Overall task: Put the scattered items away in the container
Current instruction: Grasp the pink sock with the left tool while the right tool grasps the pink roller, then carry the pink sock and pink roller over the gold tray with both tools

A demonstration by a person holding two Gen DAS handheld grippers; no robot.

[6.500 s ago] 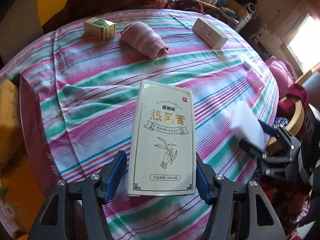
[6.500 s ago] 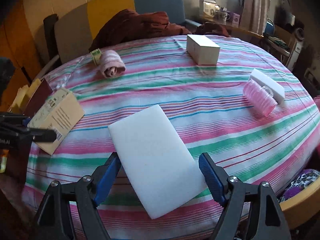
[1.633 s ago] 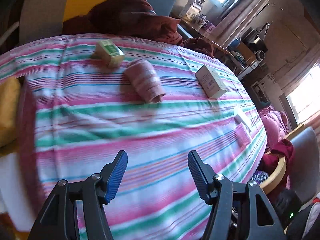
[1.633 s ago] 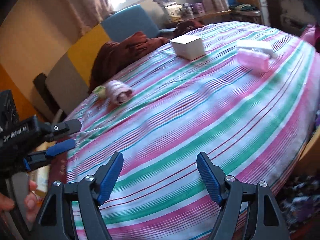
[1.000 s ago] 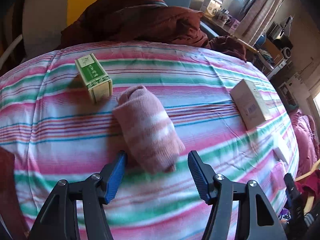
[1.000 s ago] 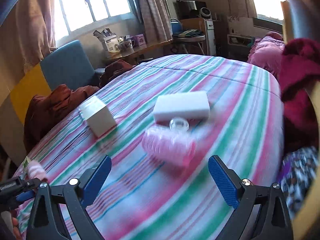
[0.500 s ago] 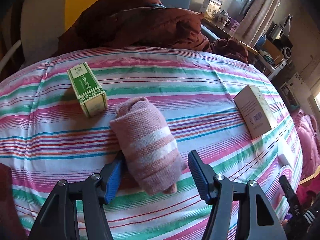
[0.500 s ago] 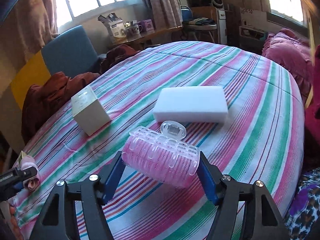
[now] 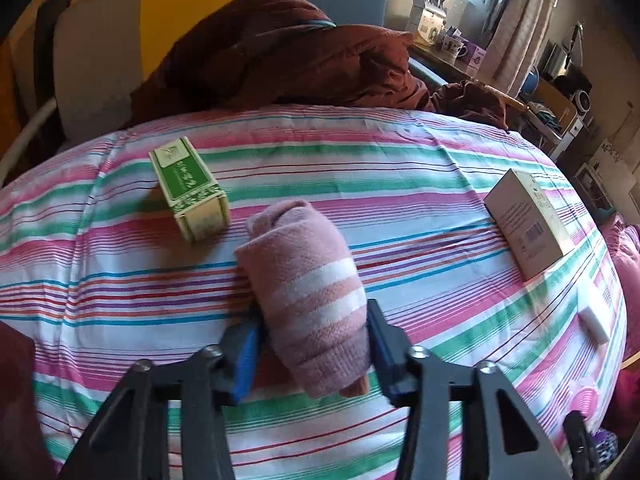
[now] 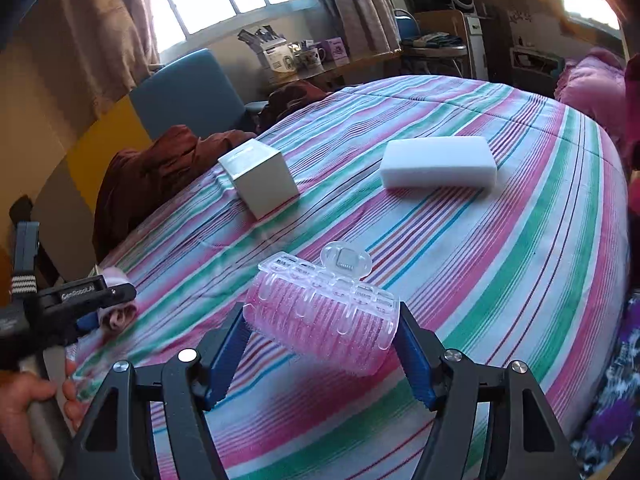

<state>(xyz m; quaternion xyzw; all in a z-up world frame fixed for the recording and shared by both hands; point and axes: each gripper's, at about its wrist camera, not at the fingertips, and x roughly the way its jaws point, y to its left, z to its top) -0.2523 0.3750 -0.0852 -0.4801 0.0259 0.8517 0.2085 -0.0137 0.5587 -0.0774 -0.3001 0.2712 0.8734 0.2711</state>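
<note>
Sock roll [image 9: 308, 292], one, pink, lies on the striped worktop [image 9: 400, 184], left gripper [image 9: 312, 354] jaws just closed onto it. Right gripper [image 10: 322, 350] clamps one pink hair roller [image 10: 324, 320]. Two cartons, green [image 9: 188, 192] and cream [image 9: 528, 220]; one white sponge [image 10: 438, 162].

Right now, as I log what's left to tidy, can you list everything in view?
rolled sock: 1, pink with white bands, near edge of table, between left gripper's pads
green box: 1, green and cream, beside the sock
cream box: 1, pale cream, far right in left view
hair roller: 1, pink with clear clip, between right gripper's pads
white sponge: 1, white, beyond the roller
striped tablecloth: 1, pink, green, white
brown cloth: 1, dark red-brown, on chair behind table
left gripper: closed on sock
right gripper: closed on roller
hand: 1, lower left of right view
</note>
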